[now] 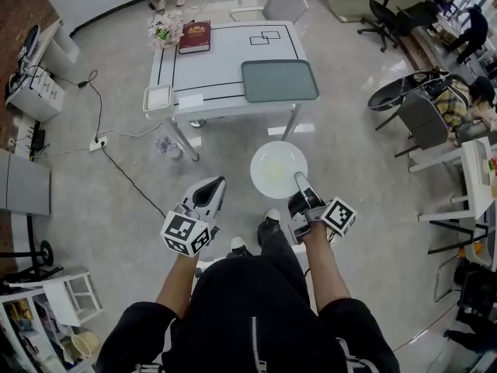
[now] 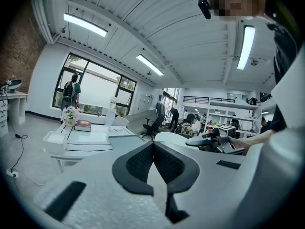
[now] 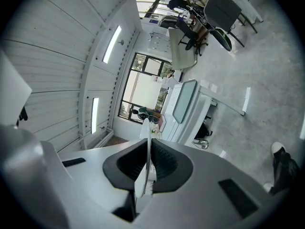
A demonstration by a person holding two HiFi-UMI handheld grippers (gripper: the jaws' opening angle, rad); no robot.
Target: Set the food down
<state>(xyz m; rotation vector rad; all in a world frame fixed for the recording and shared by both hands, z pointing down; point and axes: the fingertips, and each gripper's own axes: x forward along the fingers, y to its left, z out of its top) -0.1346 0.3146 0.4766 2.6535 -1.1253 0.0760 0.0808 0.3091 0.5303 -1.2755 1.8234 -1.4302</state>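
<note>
The white plate [image 1: 278, 169] hangs flat over the floor [image 1: 353, 158], just short of the table's [image 1: 221, 68] near edge. The right gripper [image 1: 300, 182] pinches its near rim, jaws closed almost together on the thin edge [image 3: 146, 173]. A pale smear shows on the plate; whether that is food I cannot tell. The left gripper [image 1: 215, 185] is beside it, jaws pressed together with nothing between. Bare floor lies between plate and table, with a cable [image 1: 116, 165] trailing left. On the table, a grey tray [image 1: 279, 80] sits at the near right corner showing only its own surface; a white bin [image 1: 158, 98] is at the left corner, contents unclear.
</note>
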